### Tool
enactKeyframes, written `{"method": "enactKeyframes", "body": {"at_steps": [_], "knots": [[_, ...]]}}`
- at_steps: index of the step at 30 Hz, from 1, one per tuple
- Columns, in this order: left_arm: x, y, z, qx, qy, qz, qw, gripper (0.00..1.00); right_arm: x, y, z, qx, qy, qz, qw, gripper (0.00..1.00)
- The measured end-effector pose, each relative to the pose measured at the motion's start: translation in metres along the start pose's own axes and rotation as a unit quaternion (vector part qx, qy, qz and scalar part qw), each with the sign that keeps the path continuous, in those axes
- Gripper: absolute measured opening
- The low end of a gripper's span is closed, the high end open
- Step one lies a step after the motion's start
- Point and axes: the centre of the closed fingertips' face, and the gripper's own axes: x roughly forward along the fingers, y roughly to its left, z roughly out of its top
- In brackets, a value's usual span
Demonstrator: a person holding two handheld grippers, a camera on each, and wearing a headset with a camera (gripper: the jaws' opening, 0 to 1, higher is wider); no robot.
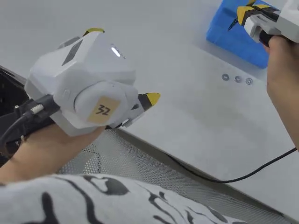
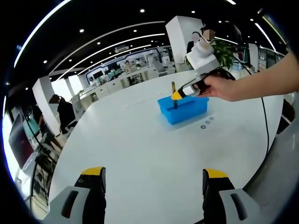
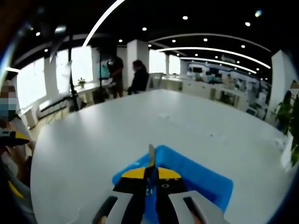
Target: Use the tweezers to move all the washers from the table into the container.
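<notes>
Three washers (image 1: 238, 79): laid in a short row on the table (image 1: 187, 121), just beside the container (image 1: 233, 35), on its side toward the person.
Container: blue and open-topped, set on the table; taken as the landmark for every place below.
Right gripper (image 3: 150, 173): held above the container, jaws closed together on the tweezers (image 3: 151, 156), whose tips are pointed over the blue interior.
Left gripper (image 2: 154, 172): held well away from the container, jaws spread apart, nothing between them.
Handling: the washers are judged small, thin, stiff, light and slippery on the smooth top. Lying flat, they are likely hard to lift.
Hold: each is best pinched across its rim, with one tip through the hole, and gripped gently so that it is not flicked away.
Stage: three transfers are judged to remain.
</notes>
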Motion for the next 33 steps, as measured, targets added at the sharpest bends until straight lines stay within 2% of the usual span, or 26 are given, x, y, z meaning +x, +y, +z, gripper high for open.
{"method": "enactKeyframes", "body": {"at_steps": [17,20,25,33], "knots": [[0.001,0.001,-0.001,0.001,0.000,0.002,1.0000,0.87,0.000,-0.004,-0.004,-0.006,0.005,-0.007,0.9999,0.04],[0.001,0.001,0.000,0.001,-0.001,0.003,1.0000,0.87,-0.008,-0.005,0.002,0.000,-0.001,-0.006,1.0000,0.04],[0.000,0.001,0.000,0.002,-0.003,0.002,1.0000,0.87,-0.035,0.001,0.019,0.016,-0.028,-0.001,0.9995,0.04],[0.000,0.000,0.000,0.005,-0.004,0.001,1.0000,0.87,-0.079,0.028,0.029,0.040,-0.055,0.013,0.9976,0.04]]}}
